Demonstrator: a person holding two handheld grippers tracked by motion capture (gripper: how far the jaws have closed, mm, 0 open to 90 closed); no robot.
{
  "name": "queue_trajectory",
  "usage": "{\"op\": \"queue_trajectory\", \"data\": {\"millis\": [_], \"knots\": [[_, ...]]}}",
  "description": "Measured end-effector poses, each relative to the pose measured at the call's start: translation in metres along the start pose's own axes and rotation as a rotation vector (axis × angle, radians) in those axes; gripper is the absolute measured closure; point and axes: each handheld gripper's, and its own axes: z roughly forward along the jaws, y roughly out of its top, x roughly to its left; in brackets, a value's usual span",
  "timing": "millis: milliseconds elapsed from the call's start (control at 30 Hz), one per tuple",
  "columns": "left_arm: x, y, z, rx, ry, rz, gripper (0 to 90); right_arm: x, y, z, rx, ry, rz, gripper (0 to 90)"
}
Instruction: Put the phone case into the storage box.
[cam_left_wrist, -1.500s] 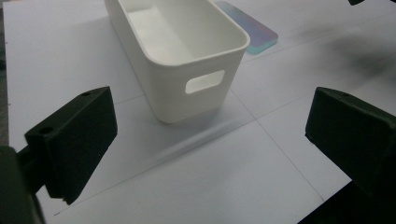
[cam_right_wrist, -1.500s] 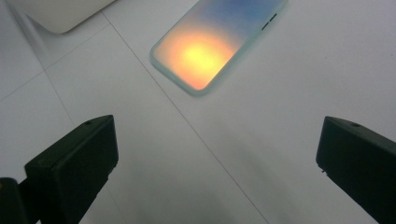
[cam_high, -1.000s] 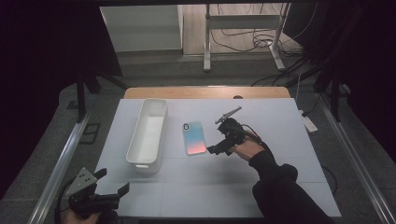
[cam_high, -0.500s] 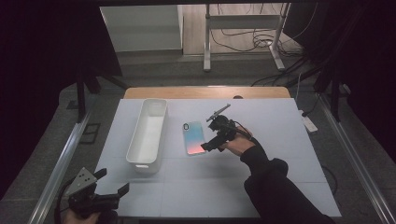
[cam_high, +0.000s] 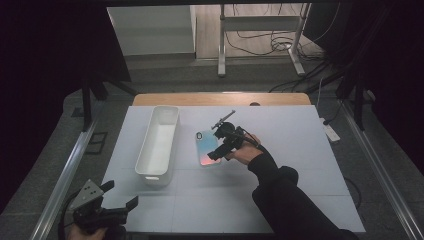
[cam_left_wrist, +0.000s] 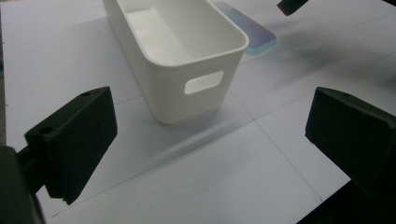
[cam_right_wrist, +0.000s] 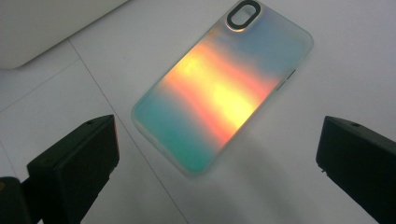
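A phone case (cam_high: 204, 149) with a blue, orange and teal sheen lies flat on the white table, just right of a long white bin (cam_high: 159, 142). My right gripper (cam_high: 216, 152) hovers over the case's near right edge, open; in the right gripper view the case (cam_right_wrist: 224, 86) lies between and beyond the wide-apart jaws, untouched. My left gripper (cam_high: 117, 207) is held open at the table's front left corner. In the left gripper view its jaws frame the bin's near end (cam_left_wrist: 187, 60) with its handle slot, and the case (cam_left_wrist: 247, 30) shows behind.
The white table top (cam_high: 300, 150) ends in a wooden strip at the back. Metal rails run along both sides. A desk frame and cables stand on the floor behind. A person's dark sleeve (cam_high: 285, 200) crosses the table's front right.
My right gripper has moved left and slightly nearer, from beside the case to over its right edge. The left gripper has stayed put.
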Motion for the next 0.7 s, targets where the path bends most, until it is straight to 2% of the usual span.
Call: {"op": "queue_trajectory", "data": {"millis": [433, 533, 667, 700], "knots": [[0.0, 0.0, 0.0, 0.0, -0.004, -0.002, 2.8, 0.009, 0.019, 0.018, 0.008, 0.011, -0.019, 0.0], [0.0, 0.0, 0.0, -0.001, -0.005, -0.003, 2.8, 0.011, 0.022, 0.022, 0.009, 0.007, -0.029, 3.5], [0.001, 0.0, 0.0, -0.002, -0.006, -0.004, 2.8, 0.012, 0.024, 0.025, 0.006, 0.013, -0.033, 17.0], [0.001, 0.0, -0.001, -0.002, -0.006, -0.004, 2.8, 0.012, 0.024, 0.025, 0.006, 0.013, -0.033, 17.0]]}}
